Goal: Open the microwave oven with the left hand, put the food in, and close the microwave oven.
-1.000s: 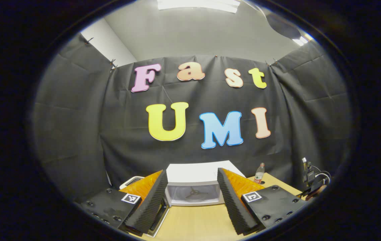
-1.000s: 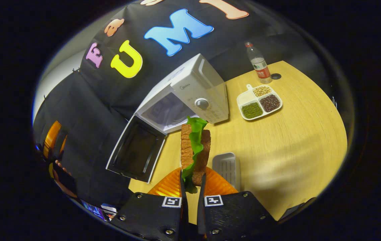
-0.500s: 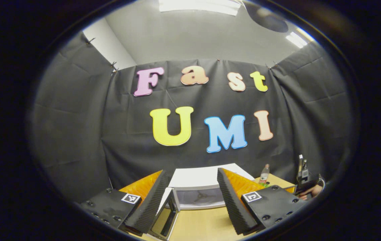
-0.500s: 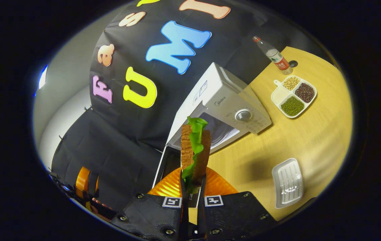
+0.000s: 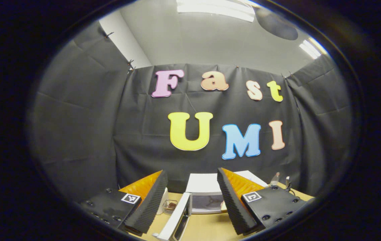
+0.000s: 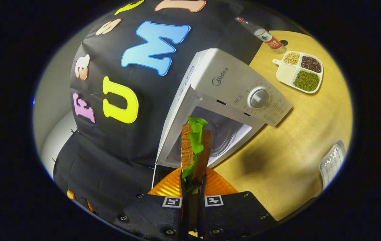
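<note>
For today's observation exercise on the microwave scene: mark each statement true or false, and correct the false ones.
1. The microwave door is shut. False: it stands open.
2. The right gripper is shut on a sandwich with lettuce. True.
3. The sandwich lies on the turntable. False: it is held up in front of the open cavity.
4. The divided tray holds beans in three compartments. True.
5. The left gripper grips the door. False: it is open, holding nothing.
</note>
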